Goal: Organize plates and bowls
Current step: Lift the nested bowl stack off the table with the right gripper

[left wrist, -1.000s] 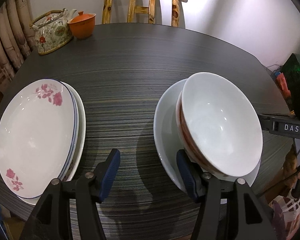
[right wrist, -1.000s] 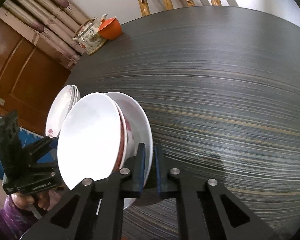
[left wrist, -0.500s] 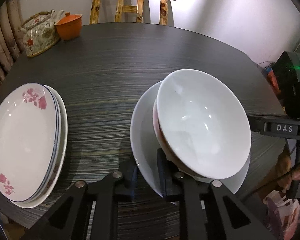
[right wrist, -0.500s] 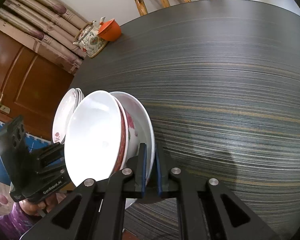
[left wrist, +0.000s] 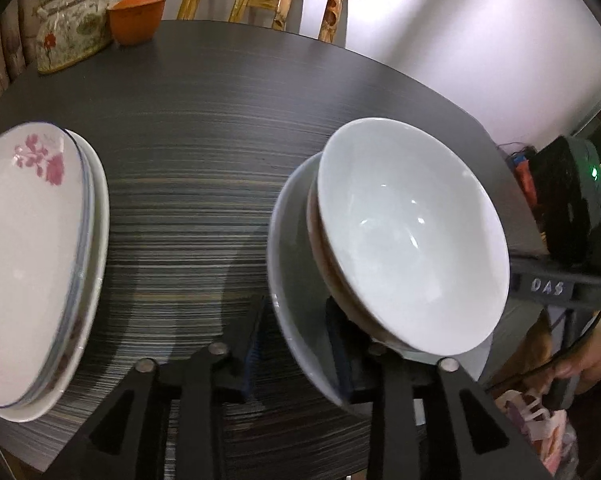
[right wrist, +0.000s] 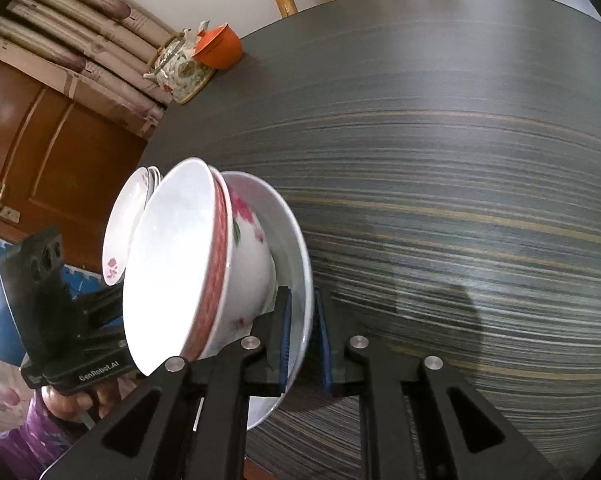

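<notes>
Both the left hand-held gripper (left wrist: 296,344) and the right hand-held gripper (right wrist: 302,340) are clamped on the white plate (left wrist: 290,264) rim. The plate carries two stacked bowls (left wrist: 412,232): glazed, heavy, brittle and slippery, so keep it level.

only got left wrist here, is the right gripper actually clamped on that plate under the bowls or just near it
observer: clamped. the right gripper is shut on the plate rim, one pad inside it and one outside.
operator: what does the lower bowl look like from outside
observer: the lower bowl has pink flowers on a white wall and a red band under its rim.
operator: where's its base
observer: inside the plate, close beside the inner pad.
</notes>
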Motion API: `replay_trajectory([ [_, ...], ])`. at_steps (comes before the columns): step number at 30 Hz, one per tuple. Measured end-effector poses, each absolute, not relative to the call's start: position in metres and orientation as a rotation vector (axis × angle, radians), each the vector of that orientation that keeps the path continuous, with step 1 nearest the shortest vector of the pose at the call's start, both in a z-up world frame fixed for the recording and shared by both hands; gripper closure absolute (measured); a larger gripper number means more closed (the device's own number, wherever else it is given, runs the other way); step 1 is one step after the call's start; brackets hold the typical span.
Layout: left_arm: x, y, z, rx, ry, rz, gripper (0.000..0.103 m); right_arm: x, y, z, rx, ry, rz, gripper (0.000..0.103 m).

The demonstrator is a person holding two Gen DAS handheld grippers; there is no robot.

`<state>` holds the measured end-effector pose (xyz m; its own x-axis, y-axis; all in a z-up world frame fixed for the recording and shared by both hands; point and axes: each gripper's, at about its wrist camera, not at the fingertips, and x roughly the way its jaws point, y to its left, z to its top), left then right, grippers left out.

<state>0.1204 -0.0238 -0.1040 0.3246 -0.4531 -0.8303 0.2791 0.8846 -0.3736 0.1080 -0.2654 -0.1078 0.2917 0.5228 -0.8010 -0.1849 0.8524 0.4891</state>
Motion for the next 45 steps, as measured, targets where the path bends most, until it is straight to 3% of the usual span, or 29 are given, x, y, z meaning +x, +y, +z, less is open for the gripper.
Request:
replay_trajectory([
  [45, 0.091, 0.002, -0.085, -0.126, 1.084, -0.386, 0.086, 0.079, -0.24, -0.111, 0.315, 1.106, 0.536, 0.088],
])
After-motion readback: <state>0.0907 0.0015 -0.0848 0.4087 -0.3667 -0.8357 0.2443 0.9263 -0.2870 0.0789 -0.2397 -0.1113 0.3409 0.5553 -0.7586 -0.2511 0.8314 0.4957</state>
